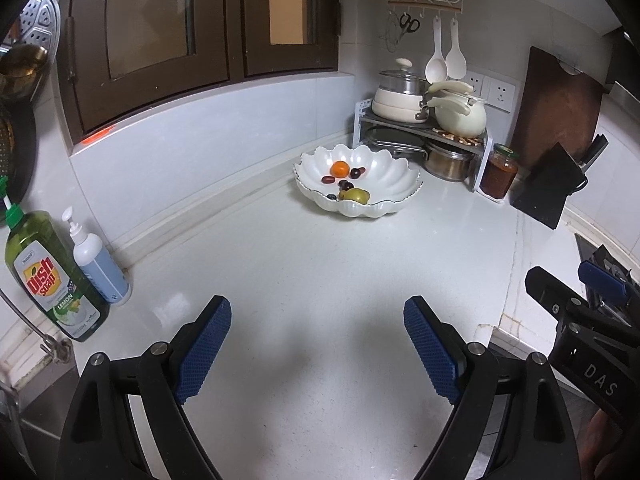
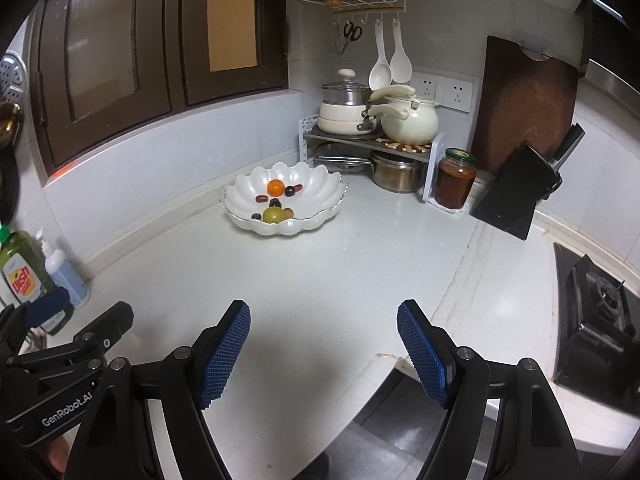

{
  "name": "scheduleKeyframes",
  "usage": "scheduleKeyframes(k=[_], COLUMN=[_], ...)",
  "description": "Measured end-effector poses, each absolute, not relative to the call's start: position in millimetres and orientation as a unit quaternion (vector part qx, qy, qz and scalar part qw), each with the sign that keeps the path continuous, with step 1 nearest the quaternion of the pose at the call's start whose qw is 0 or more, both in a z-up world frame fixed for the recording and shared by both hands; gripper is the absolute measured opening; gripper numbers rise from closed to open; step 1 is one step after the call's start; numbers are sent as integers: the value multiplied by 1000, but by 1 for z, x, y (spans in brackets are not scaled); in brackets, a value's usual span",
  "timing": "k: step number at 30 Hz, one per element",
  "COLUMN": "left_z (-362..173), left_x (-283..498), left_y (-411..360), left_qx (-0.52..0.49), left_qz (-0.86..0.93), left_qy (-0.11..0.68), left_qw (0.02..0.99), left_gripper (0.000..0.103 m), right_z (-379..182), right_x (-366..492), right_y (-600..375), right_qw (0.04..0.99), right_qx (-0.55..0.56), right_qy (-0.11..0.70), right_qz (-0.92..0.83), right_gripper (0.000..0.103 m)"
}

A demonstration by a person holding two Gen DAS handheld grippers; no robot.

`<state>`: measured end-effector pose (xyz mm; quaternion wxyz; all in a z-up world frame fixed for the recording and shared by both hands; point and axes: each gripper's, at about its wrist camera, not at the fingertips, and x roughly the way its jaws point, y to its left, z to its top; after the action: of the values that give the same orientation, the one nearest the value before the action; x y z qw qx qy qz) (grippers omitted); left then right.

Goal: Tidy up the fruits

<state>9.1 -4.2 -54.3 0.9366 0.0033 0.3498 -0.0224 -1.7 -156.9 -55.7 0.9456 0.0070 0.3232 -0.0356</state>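
While both grippers hover over the white counter (image 1: 320,264) with jaws spread and empty, left gripper (image 1: 317,344) and right gripper (image 2: 323,344) sit well apart from the scalloped bowl (image 2: 320,188) near the back corner. Bowl holds one orange (image 2: 275,187), one green-yellow fruit (image 2: 273,214), about five small dark fruits (image 2: 293,190). Two soap bottles (image 1: 60,272) at left.

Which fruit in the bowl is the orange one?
The small round orange fruit toward the back of the white scalloped bowl. The others are dark red or purple little ones, plus a yellow-green fruit at the front.
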Motion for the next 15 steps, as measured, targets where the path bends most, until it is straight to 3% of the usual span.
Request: scheduleKeyframes(k=[15], left_z=[-54], left_x=[17], left_y=[-12], left_qx=[10], left_qz=[-31], left_qy=[351], left_qw=[936], left_gripper=[89], right_z=[-57], right_x=[2], right_y=[-168], right_qw=[944], right_qx=[16], right_qy=[326], right_qz=[-44], right_gripper=[77])
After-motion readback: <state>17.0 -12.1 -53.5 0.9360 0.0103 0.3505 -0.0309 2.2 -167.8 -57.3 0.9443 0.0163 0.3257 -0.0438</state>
